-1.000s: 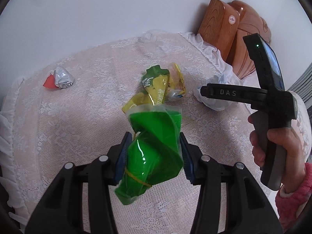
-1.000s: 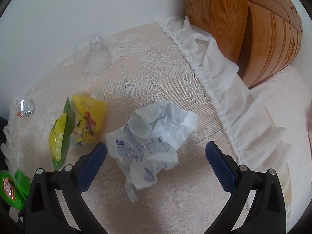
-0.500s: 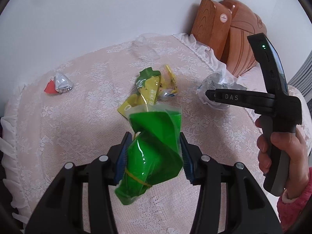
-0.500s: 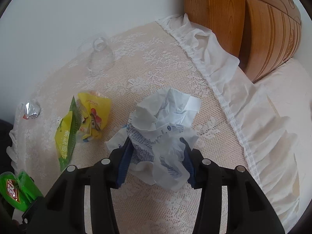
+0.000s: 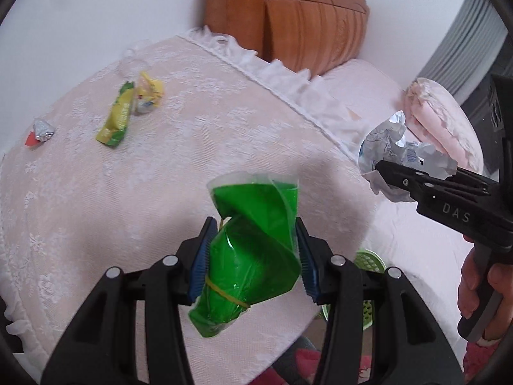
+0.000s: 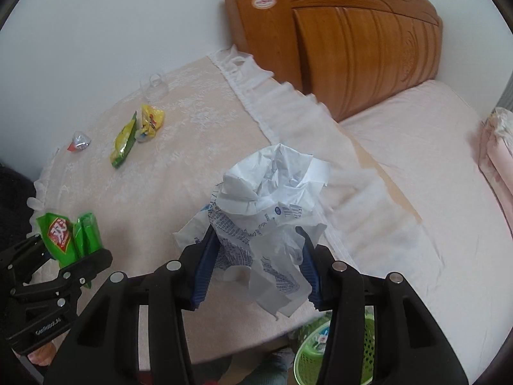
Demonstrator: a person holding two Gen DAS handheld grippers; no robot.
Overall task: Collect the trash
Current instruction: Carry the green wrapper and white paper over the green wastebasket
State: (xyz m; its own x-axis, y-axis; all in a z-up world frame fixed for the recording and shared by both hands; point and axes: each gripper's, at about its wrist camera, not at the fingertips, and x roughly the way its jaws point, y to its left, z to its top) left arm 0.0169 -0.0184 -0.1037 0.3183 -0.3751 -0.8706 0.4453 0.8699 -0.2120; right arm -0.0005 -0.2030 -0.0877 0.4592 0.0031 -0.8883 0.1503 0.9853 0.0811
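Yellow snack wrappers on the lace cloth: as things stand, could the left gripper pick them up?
Probably not yet. The left gripper is shut on the green wrapper, so its jaws are full. The yellow wrappers lie uncovered farther along the lace cloth, with nothing blocking the way once the load is dropped.

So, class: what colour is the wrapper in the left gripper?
Bright green wrapper, shown best in the left wrist view.

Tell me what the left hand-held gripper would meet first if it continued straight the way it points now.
Probably the lace cloth on the table. The left hand-held gripper, shut on a green wrapper, points down at a bare patch of it, short of the yellow wrappers. Depth is uncertain.
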